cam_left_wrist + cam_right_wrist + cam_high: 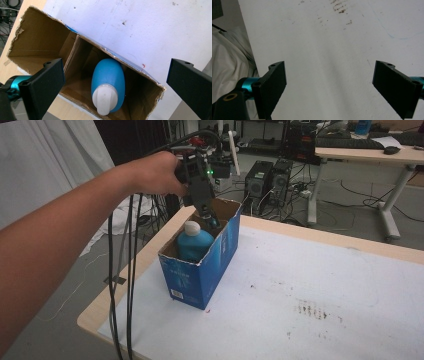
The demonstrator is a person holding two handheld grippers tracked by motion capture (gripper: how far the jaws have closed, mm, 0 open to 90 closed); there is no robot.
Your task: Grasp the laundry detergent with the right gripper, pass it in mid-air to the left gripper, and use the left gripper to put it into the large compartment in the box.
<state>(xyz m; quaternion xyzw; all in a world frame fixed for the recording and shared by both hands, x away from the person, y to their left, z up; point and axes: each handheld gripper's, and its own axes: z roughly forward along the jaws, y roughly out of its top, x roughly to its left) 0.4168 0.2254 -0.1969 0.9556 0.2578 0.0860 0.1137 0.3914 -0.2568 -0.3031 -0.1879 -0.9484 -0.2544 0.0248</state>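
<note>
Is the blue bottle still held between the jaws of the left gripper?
No, in the left gripper view the blue bottle stands free inside the cardboard box, and the left gripper has its jaws wide apart above it.

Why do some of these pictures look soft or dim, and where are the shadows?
High view: soft and grainy, dim background, no glare. Left gripper view: the blue bottle looks fairly sharp, the cardboard box is shaded inside, the near jaws blur. Right gripper view: even light on the white table, its stains smeared.
</note>
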